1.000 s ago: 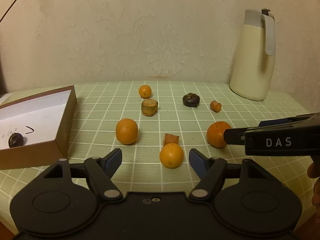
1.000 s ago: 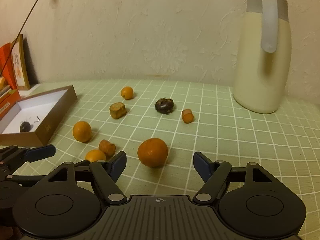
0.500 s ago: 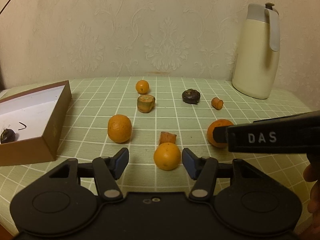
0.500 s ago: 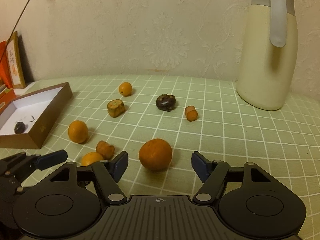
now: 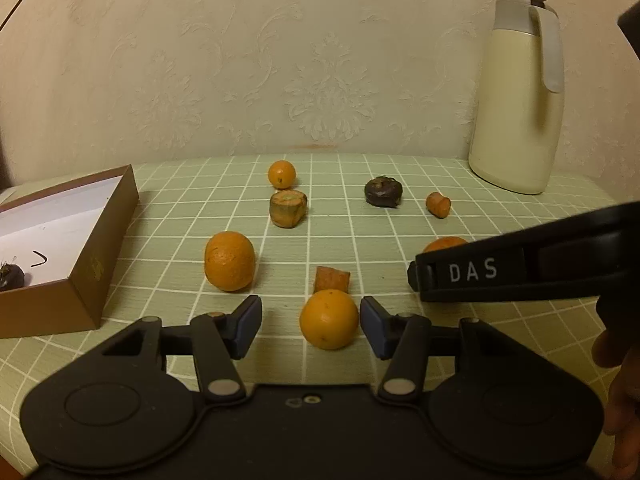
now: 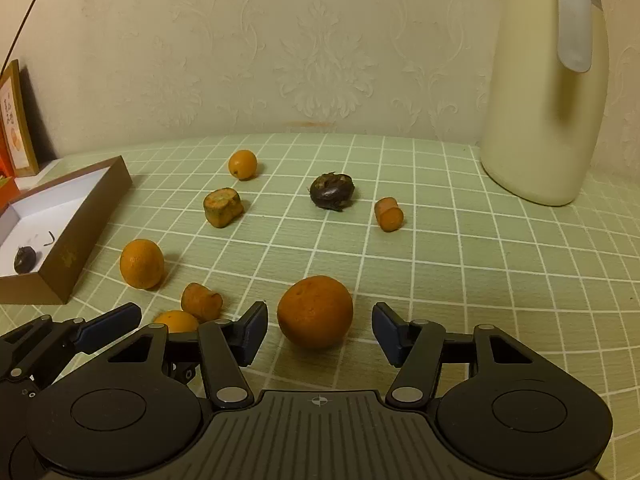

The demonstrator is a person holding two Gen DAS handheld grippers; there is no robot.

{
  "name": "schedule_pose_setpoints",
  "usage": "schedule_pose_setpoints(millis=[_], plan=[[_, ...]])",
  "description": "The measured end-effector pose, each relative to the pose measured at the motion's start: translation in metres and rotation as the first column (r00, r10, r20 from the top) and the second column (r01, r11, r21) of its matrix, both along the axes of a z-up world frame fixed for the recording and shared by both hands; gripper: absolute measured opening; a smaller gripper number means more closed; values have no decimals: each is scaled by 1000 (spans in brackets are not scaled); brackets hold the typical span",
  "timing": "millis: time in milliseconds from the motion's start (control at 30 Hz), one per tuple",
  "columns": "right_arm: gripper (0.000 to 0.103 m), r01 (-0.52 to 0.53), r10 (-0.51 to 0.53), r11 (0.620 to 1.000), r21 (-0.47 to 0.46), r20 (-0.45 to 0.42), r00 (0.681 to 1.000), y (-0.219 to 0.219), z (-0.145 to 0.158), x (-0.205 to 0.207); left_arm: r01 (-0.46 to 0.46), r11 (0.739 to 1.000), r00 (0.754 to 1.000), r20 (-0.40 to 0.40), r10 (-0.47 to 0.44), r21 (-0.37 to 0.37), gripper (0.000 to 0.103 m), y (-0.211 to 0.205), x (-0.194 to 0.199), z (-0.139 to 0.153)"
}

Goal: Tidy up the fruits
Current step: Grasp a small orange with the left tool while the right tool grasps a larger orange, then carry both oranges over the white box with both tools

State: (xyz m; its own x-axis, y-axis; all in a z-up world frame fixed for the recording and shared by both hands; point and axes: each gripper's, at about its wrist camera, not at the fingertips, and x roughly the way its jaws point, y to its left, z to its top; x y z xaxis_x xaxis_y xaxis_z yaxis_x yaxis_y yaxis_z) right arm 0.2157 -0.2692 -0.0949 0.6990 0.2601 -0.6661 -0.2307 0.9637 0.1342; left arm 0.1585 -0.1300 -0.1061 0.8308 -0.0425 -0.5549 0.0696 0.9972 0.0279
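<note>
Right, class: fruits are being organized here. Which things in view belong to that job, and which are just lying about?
Belongs to the job:
- left gripper, open around a small orange
- right gripper, open around the large orange
- another orange
- tiny orange
- dark fruit
- brown box

Just lying about:
- cream jug
- picture frame

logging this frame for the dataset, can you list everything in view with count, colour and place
oranges: 4, orange, scattered on the table; one between each gripper's fingers
carrot pieces: 3, orange or brownish, mid table
dark fruit: 2, dark brown, one mid table, one in the box
box: 1, brown with white inside, left
jug: 1, cream with grey handle, back right
tablecloth: 1, green checked
left gripper: open
right gripper: open
</note>
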Motion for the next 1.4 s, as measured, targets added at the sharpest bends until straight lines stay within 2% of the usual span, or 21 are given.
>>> schedule_pose_setpoints(millis=[133,167,200,233,867,1167,1400], plan=[[53,-5,5,1000,-1,-11,1000,4,-2,3,3,1000,1000,2,-3,-8,43,2,2,0],[50,-4,4,1000,-4,-15,1000,5,-3,4,7,1000,1000,0,-7,-10,36,2,2,-1],[45,-3,3,1000,-7,-19,1000,6,-4,4,14,1000,1000,-2,-14,-11,25,2,2,-1],[43,2,-2,1000,-13,-17,1000,7,-4,4,23,1000,1000,-4,-23,-15,22,1,3,-1],[42,7,-7,1000,5,3,1000,3,6,-4,27,1000,1000,3,-27,-16,21,3,-2,6],[42,4,-4,1000,-1,40,999,3,21,-24,30,1000,999,22,-30,-7,21,11,-16,21],[42,10,-11,1000,17,85,996,-6,42,-40,15,1000,997,69,-16,8,21,28,-30,47]])
